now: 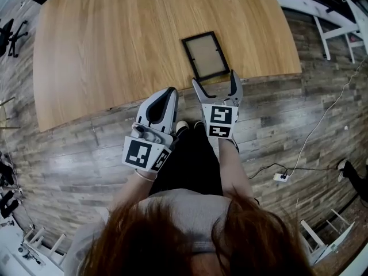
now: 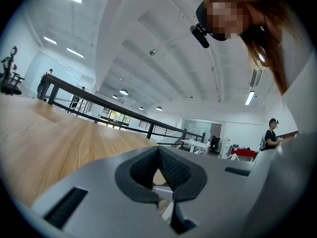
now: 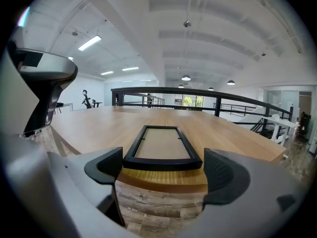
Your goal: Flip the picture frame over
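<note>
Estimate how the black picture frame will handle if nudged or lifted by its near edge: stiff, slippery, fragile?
The picture frame looks rigid: it has a straight, thin rim and a flat panel. Lying flat on the smooth wooden table, it would probably slide rather than tip. No glass is visible, but treat it as fragile.

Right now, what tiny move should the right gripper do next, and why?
Probably slide the right gripper forward until its open jaws straddle the near edge of the picture frame. The frame lies flat beside the edge of the table, straight ahead of the jaws, not yet touched.
</note>
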Motion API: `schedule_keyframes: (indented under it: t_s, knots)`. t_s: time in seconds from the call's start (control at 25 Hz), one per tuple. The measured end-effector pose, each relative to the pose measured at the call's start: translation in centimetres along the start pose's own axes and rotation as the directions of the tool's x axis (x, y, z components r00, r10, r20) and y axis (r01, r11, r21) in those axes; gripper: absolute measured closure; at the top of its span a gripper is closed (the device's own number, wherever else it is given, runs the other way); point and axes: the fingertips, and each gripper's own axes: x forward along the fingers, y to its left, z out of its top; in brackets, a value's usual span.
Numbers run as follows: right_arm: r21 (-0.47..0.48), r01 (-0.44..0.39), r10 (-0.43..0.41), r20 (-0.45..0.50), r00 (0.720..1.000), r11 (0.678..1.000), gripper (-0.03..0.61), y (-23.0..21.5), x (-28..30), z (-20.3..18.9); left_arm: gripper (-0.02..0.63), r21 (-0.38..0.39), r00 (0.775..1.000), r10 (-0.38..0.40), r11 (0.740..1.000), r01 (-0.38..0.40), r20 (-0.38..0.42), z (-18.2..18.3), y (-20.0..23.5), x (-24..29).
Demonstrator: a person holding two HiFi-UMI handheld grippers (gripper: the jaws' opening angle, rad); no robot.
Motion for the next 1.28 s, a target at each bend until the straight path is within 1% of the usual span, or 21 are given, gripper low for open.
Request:
schedule_keyframes:
  t_s: [0.08,0.12,0.2,0.28,0.32,0.44,0.64,0.8,0.92,1.08,1.2,1.28]
  knots:
    - [0.004,-0.007,0.007,-0.008,1.000,1.000,0.081,-0.4,0.2,-0.3,0.607,-0.002,1.000,-0.001,1.000,0.001,0.000,0.0,0.2,0.0]
    - [-0.002,-0.026,0.025,-0.016,1.000,1.000,0.081,-0.4,0.4,-0.4,0.607,-0.005,1.000,-0.002,1.000,0.002,0.002,0.0,0.4,0.0]
    - [-0.011,-0.086,0.086,-0.041,0.995,0.996,0.081,-0.1,0.8,-0.6,0.607,-0.015,1.000,-0.010,1.000,0.010,0.006,0.0,0.5,0.1]
    - [0.016,-0.141,0.142,-0.059,0.988,0.990,0.083,0.0,1.1,-0.9,0.607,-0.017,1.000,-0.014,1.000,0.014,0.007,0.0,0.6,0.1]
    - [0.028,-0.151,0.152,-0.064,0.986,0.988,0.083,0.0,1.1,-1.1,0.607,-0.016,1.000,-0.015,1.000,0.015,0.006,0.0,0.6,0.1]
    - [0.020,-0.132,0.133,-0.068,0.989,0.991,0.083,-0.1,1.1,-1.0,0.607,-0.019,1.000,-0.017,1.000,0.017,0.001,-0.1,0.6,0.3]
    - [0.033,-0.118,0.119,-0.032,0.992,0.993,0.083,-0.2,1.1,-1.1,0.607,-0.021,1.000,-0.014,1.000,0.014,-0.004,-0.2,0.7,0.4]
    - [0.033,-0.121,0.123,-0.059,0.991,0.992,0.083,-0.3,1.2,-1.0,0.607,-0.028,1.000,-0.006,1.000,0.006,-0.010,-0.4,1.0,0.6]
    - [0.053,-0.129,0.132,-0.062,0.989,0.990,0.083,0.0,1.0,-0.7,0.607,-0.072,0.999,-0.019,0.997,0.016,-0.046,-1.1,1.5,1.0]
    - [0.137,-0.161,0.166,-0.026,0.986,0.977,0.083,1.0,0.5,-0.2,0.607,-0.148,0.991,-0.074,0.987,0.057,-0.110,-2.1,1.9,2.4]
    - [0.201,-0.176,0.181,-0.008,0.983,0.964,0.083,1.6,-0.1,-0.3,0.606,-0.211,0.985,-0.074,0.977,0.039,-0.159,-2.7,2.2,3.3]
    - [0.238,-0.185,0.189,0.007,0.982,0.954,0.083,1.6,-0.4,-0.3,0.602,-0.265,0.977,-0.088,0.964,0.033,-0.197,-3.3,2.4,3.8]
